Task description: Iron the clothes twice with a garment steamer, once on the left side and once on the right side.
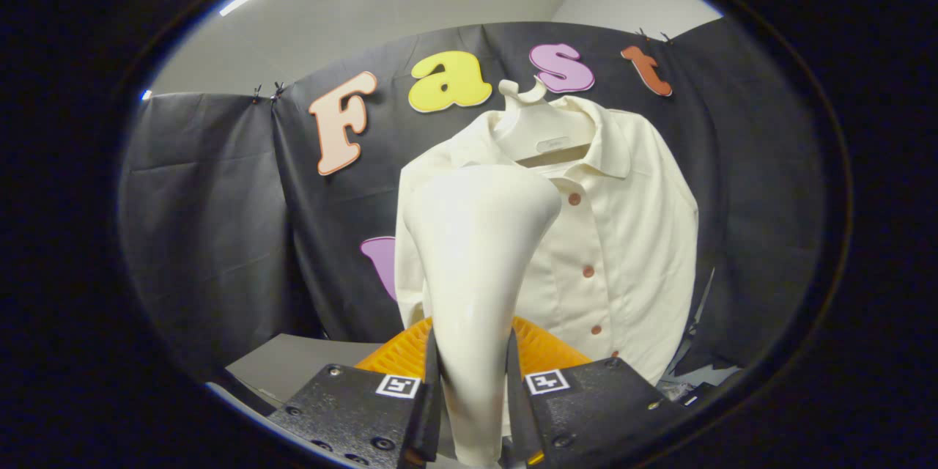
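Cream steamer (476, 256) stands upright between the gripper (473, 388) fingers, clamped by both, its head before the hanging shirt (623, 234).

Grey tabletop (293, 366) under the booth cloth.
Orange ribbed object (546, 348) sits on it; grey surface shows left of that object.

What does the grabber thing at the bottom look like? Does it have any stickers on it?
The gripper has two blocky bodies with a rough, grainy finish, dotted with small round screws. Each body carries a small square sticker printed with a black-and-white block pattern, one on either side. Two flat, narrow fingers stick forward from the bodies. No cables or sleeve are visible.
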`<move>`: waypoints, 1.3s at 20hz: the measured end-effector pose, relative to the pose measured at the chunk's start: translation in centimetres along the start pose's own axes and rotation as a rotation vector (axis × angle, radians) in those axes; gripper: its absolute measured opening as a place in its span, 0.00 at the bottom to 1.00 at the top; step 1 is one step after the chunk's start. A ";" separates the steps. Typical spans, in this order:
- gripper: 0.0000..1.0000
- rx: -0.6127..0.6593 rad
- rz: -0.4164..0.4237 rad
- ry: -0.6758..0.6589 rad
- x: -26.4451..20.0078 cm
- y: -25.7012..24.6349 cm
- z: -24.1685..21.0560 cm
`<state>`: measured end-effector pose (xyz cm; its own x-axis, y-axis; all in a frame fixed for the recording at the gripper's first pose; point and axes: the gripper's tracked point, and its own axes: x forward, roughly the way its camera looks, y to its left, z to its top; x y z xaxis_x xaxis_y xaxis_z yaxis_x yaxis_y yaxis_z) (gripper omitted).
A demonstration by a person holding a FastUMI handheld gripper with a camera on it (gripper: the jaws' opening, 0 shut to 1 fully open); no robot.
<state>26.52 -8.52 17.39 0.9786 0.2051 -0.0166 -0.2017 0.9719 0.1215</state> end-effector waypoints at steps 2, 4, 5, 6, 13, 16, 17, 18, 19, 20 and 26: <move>0.38 0.009 0.008 0.006 2.1 -1.0 0.2; 0.38 0.027 0.023 0.012 3.9 -1.6 0.0; 0.38 0.032 0.030 0.013 4.6 -1.8 -0.2; 0.38 0.039 0.036 0.021 5.2 -2.0 -0.6; 0.38 0.091 0.097 0.040 6.5 -2.3 -4.5; 0.38 0.112 0.109 0.058 6.4 -2.6 -6.8; 0.38 0.122 0.103 0.061 6.3 -2.8 -7.5; 0.38 0.132 0.099 0.070 6.1 -3.0 -8.2; 0.38 0.130 0.096 0.075 6.0 -3.0 -9.0; 0.38 0.114 0.085 0.079 5.9 -3.2 -9.8; 0.38 0.070 0.015 0.202 4.1 -4.9 -16.6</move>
<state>30.87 -10.54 0.29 0.9459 0.2457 -0.2120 -0.2062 0.9595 0.1920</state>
